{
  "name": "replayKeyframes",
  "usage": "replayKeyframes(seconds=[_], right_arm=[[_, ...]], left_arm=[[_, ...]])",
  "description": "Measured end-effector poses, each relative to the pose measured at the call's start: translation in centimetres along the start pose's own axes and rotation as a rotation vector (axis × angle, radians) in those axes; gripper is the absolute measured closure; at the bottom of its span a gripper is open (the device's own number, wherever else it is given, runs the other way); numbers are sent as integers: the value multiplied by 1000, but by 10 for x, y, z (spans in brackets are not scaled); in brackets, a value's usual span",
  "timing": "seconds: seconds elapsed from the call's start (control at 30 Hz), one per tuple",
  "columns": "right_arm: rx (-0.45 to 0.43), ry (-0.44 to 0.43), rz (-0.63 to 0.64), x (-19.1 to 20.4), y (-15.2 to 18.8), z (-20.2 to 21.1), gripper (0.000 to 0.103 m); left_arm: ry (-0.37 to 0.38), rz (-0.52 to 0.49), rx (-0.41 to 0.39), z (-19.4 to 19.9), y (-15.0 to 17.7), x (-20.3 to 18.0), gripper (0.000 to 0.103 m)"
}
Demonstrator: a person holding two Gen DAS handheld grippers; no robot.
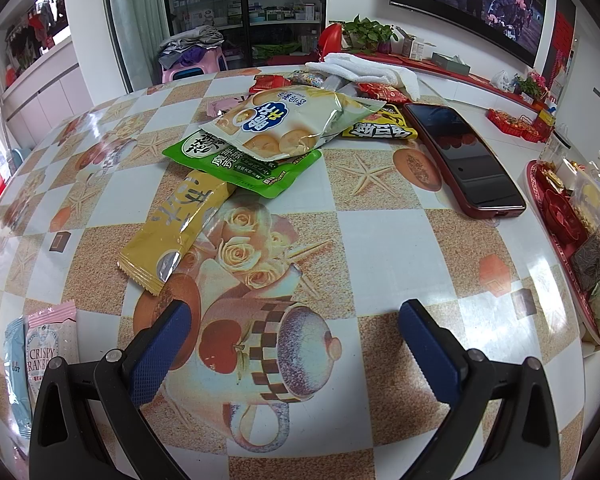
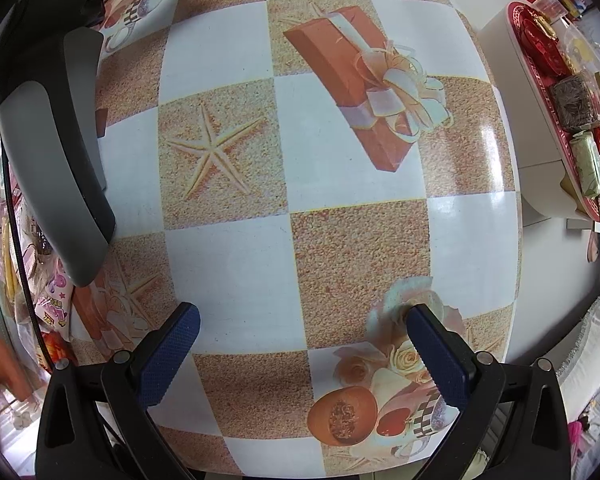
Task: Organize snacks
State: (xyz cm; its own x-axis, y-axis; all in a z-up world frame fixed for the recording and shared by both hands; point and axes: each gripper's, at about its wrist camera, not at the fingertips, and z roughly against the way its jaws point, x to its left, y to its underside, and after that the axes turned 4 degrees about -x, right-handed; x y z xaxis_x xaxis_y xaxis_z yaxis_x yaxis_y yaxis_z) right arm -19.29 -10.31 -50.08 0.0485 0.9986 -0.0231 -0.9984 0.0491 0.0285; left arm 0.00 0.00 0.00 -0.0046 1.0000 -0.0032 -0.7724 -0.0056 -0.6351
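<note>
In the left wrist view a heap of snack packets lies mid-table: a pale biscuit bag (image 1: 288,120) on top of a green packet (image 1: 244,164), with a long yellow packet (image 1: 176,228) slanting toward me and a yellow-black packet (image 1: 380,130) behind. A pink packet (image 1: 50,344) and a light blue one (image 1: 16,368) lie at the left edge. My left gripper (image 1: 296,312) hangs open over the bare cloth, short of the yellow packet. My right gripper (image 2: 304,316) is open above the patterned tablecloth (image 2: 236,264), holding nothing. More packets (image 2: 50,292) show at the right wrist view's left edge.
A dark red phone (image 1: 464,160) lies right of the heap, a white towel (image 1: 364,70) behind it. A red tray (image 1: 560,236) of sweets stands off the table's right side, also the red tray (image 2: 540,68) in the right wrist view. The other gripper's grey body (image 2: 56,152) reaches in at left.
</note>
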Motion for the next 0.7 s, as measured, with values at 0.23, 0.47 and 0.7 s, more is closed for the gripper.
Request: replayKeyframes(seconds=[0.23,0.47,0.7], right_arm=[[68,-34,-31,-5,-8,-5,0],[51,-26,-61,-11,-10,-5,0],[127,67,-63,-12,-1,-5,0]], left_arm=[[0,0,0,0,0,0,0],[11,-23,97,-3,-8,-3,0],[207,-17,361,32,-38,6,0]])
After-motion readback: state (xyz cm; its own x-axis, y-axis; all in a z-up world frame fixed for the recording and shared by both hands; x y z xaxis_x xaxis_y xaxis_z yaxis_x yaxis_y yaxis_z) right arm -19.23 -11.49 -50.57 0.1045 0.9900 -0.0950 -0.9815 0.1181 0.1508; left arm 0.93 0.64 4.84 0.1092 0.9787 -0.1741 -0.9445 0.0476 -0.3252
